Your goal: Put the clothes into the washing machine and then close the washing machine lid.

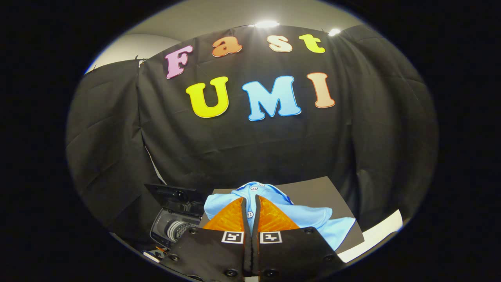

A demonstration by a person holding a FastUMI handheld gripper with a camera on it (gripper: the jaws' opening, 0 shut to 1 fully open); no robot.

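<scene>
Washer point(176, 223) with its lid point(168, 194) raised sits left of the light blue shirt point(270, 207), just beside the dark mat point(317, 192) that carries the shirt. Gripper point(250, 207) fingers are pressed nearly together over the buttoned front, a thin slit between them. Right of the shirt, bare mat runs to a white edge point(375, 237).
</scene>
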